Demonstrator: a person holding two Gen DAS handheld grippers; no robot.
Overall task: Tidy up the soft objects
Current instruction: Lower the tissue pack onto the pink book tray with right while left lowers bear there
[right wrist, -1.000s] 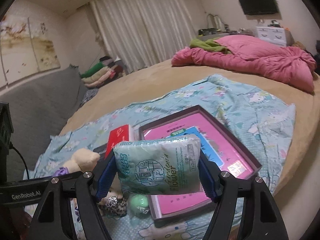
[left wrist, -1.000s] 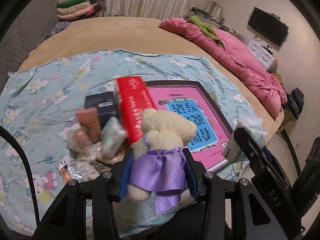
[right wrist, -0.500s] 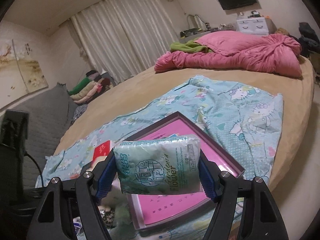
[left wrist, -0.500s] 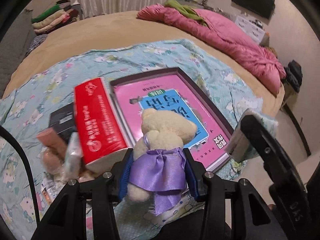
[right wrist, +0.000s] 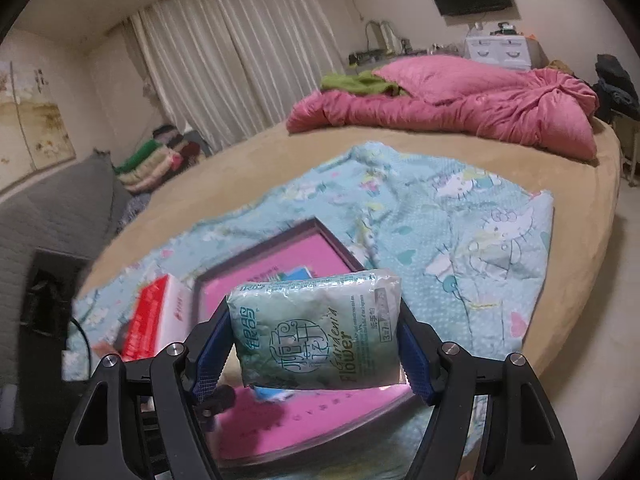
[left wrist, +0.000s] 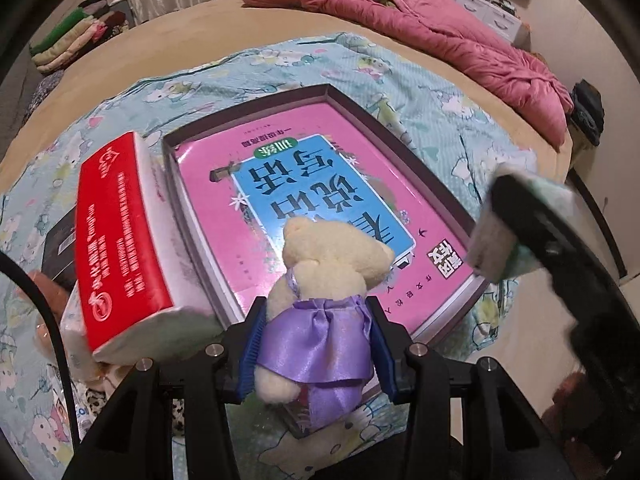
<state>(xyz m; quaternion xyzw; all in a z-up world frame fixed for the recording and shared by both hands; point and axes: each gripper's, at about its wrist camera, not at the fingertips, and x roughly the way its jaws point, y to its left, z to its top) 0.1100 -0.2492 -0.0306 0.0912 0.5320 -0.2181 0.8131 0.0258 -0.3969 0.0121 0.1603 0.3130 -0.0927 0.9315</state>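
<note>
A round tan bed (right wrist: 460, 152) filled both views, with a pink quilt (right wrist: 460, 108) heaped at its 1 o'clock edge and a blue cartoon sheet (left wrist: 360, 68) spread over the near half. On the sheet lay a dark tray (left wrist: 404, 140) holding a pink book (left wrist: 248, 216), and a red-and-white tissue box (left wrist: 116, 236) sat touching the tray's 9 o'clock side. The left gripper (left wrist: 316, 344) had its jaws clamped on a cream bear (left wrist: 320, 276) in a purple dress, held just above the tray's 6 o'clock end. The right gripper (right wrist: 316, 344) had its jaws spread fairly wide and pressed on a green tissue pack (right wrist: 316, 332), held above the tray's 4 o'clock corner.
</note>
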